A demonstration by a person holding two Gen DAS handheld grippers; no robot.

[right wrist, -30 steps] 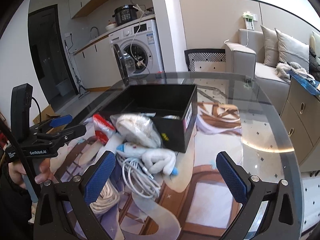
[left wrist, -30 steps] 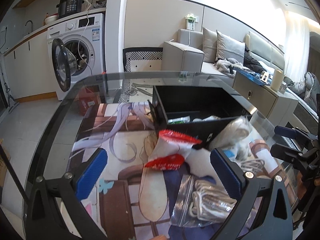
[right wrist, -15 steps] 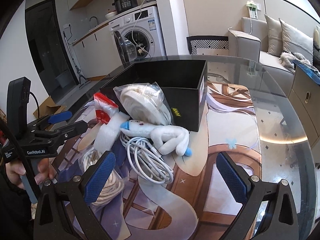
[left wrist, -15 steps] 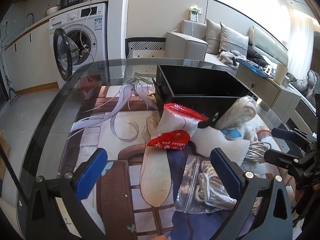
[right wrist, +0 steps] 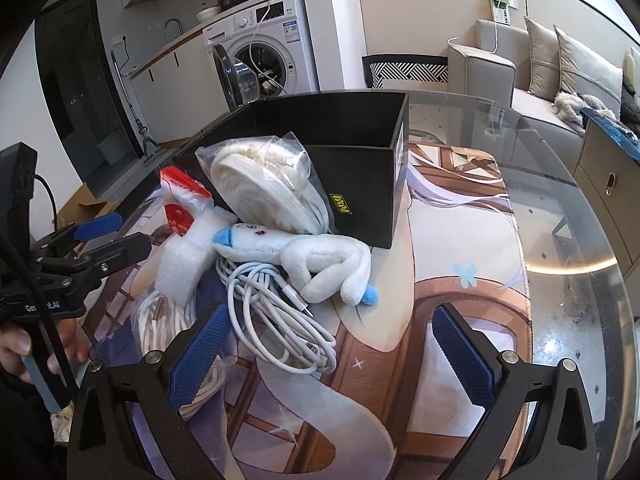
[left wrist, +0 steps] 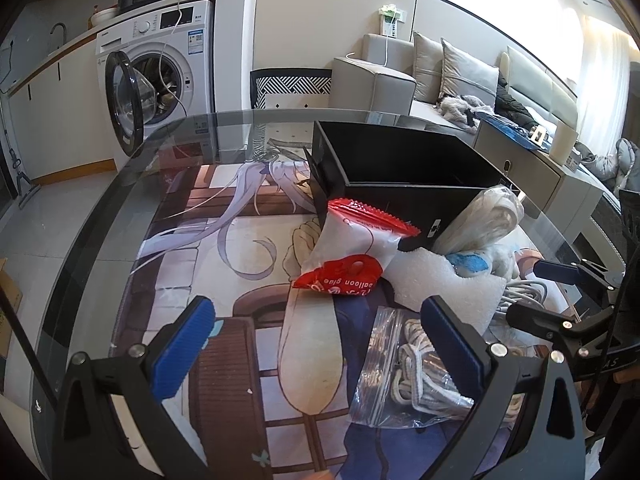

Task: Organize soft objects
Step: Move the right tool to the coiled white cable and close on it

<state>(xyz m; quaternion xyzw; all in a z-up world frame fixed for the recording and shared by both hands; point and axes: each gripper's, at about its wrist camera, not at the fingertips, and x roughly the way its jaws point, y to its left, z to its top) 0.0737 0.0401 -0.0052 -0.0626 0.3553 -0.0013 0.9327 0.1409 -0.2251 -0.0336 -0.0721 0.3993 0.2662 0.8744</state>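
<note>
A black open box (left wrist: 400, 168) (right wrist: 344, 136) stands on the glass table. Against its near side lies a pile: a red-and-white balloon-glue packet (left wrist: 352, 248) (right wrist: 180, 204), a bagged white rope coil (left wrist: 492, 216) (right wrist: 264, 188), a white foam piece (left wrist: 436, 284) (right wrist: 184, 268), a white plush toy with blue tips (right wrist: 316, 256), a white cable (right wrist: 280, 316) and a zip bag of cord (left wrist: 408, 360). My left gripper (left wrist: 320, 348) is open, just short of the packet. My right gripper (right wrist: 332, 356) is open, above the cable and near the plush.
A printed mat (right wrist: 460, 240) covers the round glass table (right wrist: 580, 240). A washing machine (left wrist: 160, 76) with its door open stands behind on the left. A grey sofa (left wrist: 440, 76) and a low cabinet (left wrist: 532, 176) are on the right.
Both grippers have moved forward and lower toward the pile, which now looks larger. The box interior is less visible. Both stay open and the objects have not moved.
</note>
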